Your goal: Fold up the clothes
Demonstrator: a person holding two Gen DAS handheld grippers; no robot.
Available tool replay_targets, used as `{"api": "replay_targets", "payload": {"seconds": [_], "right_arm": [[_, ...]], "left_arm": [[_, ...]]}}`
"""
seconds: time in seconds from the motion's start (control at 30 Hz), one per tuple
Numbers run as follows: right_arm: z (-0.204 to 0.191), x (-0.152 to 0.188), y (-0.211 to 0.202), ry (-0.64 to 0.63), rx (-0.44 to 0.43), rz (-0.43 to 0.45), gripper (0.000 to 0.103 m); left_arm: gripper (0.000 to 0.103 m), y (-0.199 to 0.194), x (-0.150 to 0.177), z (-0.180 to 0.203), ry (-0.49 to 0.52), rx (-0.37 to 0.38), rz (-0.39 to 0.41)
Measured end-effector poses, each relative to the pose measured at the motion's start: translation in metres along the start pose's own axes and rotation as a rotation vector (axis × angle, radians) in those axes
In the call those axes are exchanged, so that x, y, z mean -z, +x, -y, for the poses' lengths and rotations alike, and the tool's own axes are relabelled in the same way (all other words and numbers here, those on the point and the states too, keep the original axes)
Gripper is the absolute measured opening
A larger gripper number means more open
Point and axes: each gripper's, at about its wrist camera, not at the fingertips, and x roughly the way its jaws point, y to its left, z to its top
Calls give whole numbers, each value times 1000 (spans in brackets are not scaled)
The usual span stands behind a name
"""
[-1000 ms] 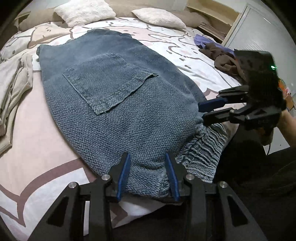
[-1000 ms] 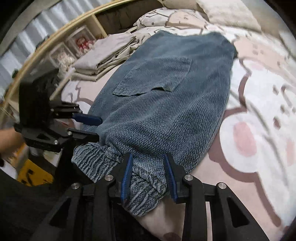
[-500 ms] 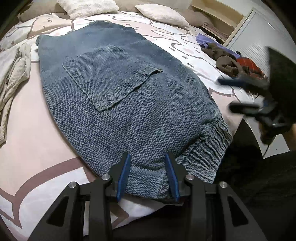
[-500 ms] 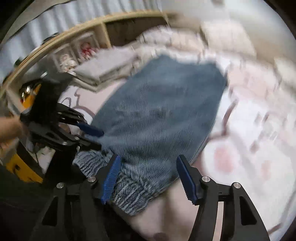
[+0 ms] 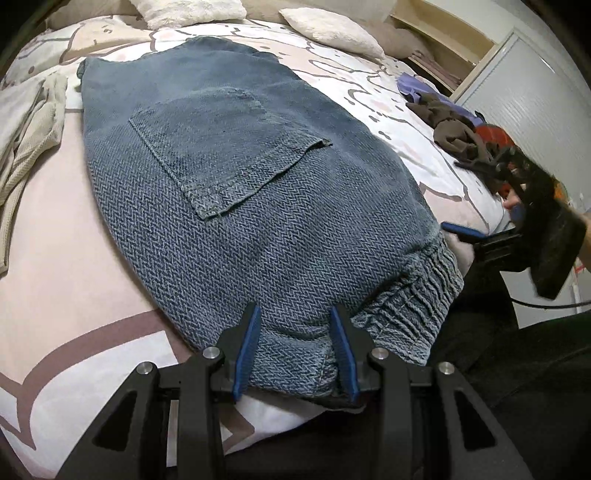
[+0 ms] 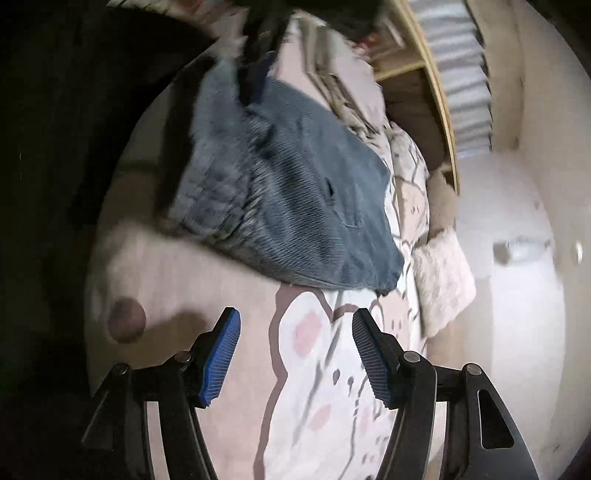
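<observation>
Underneath, a cartoon-print bedsheet (image 5: pixel 74 236) carries the blue denim garment (image 5: pixel 236 206).

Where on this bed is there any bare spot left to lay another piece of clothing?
Bare bedspread lies between the blue shorts and the beige garments, and again between the shorts and the brown and purple clothes pile. The middle is covered; pillows crowd the far end.

The jeans (image 5: pixel 236 206) lie flat on the bed (image 5: pixel 66 280), waistband end at the near edge. Folded clothes (image 5: pixel 26 125) lie to their left, a clothes heap (image 5: pixel 458 129) to their right, pillows (image 5: pixel 332 31) behind them.
</observation>
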Motion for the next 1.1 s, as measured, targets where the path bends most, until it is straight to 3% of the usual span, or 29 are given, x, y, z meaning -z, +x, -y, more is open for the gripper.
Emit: {"api": "replay_targets", "payload": {"seconds": [0.07, 0.27, 0.53, 0.6, 0.63, 0.67, 0.73, 0.87, 0.93, 1.1], "right_arm": [[-9, 1, 7, -45, 13, 29, 74], [-30, -15, 12, -184, 40, 194, 74], [-53, -36, 22, -347, 160, 394, 75], [-46, -49, 23, -314, 108, 396, 75], [-42, -55, 24, -296, 82, 397, 66], [-32, -62, 23, -241, 7, 386, 52], [-3, -74, 24, -96, -123, 347, 48], [29, -80, 23, 21, -220, 298, 44], [45, -84, 25, 93, -270, 268, 43], [87, -87, 40, 367, -434, 207, 40]], "left_arm": [[39, 0, -1, -2, -14, 8, -6], [39, 0, -5, -13, -86, 59, -30], [39, -2, -4, -17, -107, 68, -35], [39, -4, -3, -16, -113, 66, -28], [39, -6, -3, -14, -109, 61, -21], [38, -10, -3, -10, -89, 48, -8], [39, -24, 0, 2, 14, -16, 49], [53, -58, 10, 31, 266, -196, 192], [54, -74, 15, 43, 379, -262, 236], [55, -88, 32, 65, 637, -381, 205]]}}
